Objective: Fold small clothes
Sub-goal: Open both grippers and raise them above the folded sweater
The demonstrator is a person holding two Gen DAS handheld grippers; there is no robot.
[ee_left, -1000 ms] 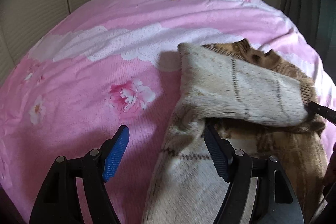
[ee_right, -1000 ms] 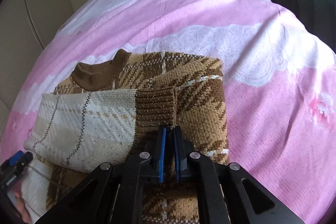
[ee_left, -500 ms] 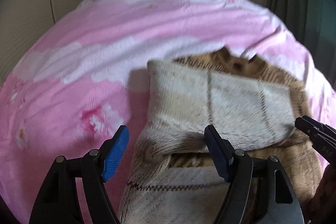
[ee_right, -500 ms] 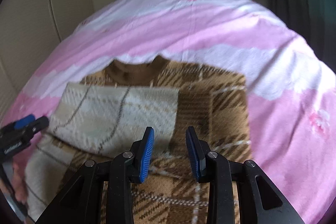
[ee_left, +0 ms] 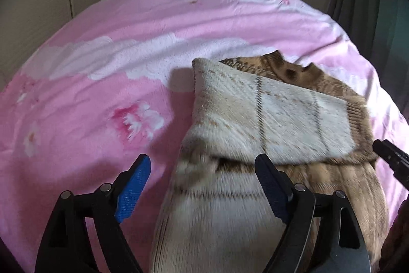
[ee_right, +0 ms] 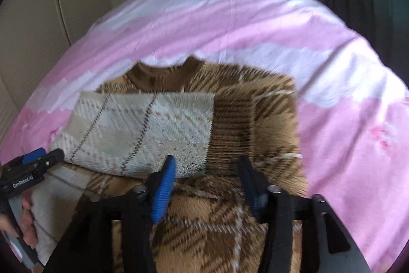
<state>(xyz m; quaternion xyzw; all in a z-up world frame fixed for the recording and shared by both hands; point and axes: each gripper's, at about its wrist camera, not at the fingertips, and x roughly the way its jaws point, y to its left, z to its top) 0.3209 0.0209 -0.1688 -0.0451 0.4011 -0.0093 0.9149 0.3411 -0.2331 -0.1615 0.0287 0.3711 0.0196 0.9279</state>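
- A small brown and cream plaid sweater [ee_right: 245,124] lies flat on the pink bedspread [ee_right: 345,134], which has white bands and a flower print; its brown ribbed collar [ee_right: 158,77] points toward the far edge of the bed.
- One cream sleeve [ee_right: 143,134] is folded across the chest, and its brown ribbed cuff [ee_right: 230,127] rests near the middle of the body.
- In the left wrist view the same sleeve [ee_left: 268,119] lies as a pale band across the sweater [ee_left: 332,183], with the collar [ee_left: 288,68] behind it.
- The right gripper [ee_right: 207,181] hangs just over the sweater's lower half, near the cuff. Its blue-padded jaws are parting, and only the flat knit shows in the gap between them; they hold nothing.
- The left gripper [ee_left: 202,186] stands wide apart and is spreading further. One blue pad is over the bedspread [ee_left: 89,106], the other over the sweater's cream side. It grips nothing.
- The left gripper [ee_right: 30,165] also shows at the lower left edge of the right wrist view, with a person's fingers [ee_right: 26,219] on its handle.
- Both views are slightly blurred.
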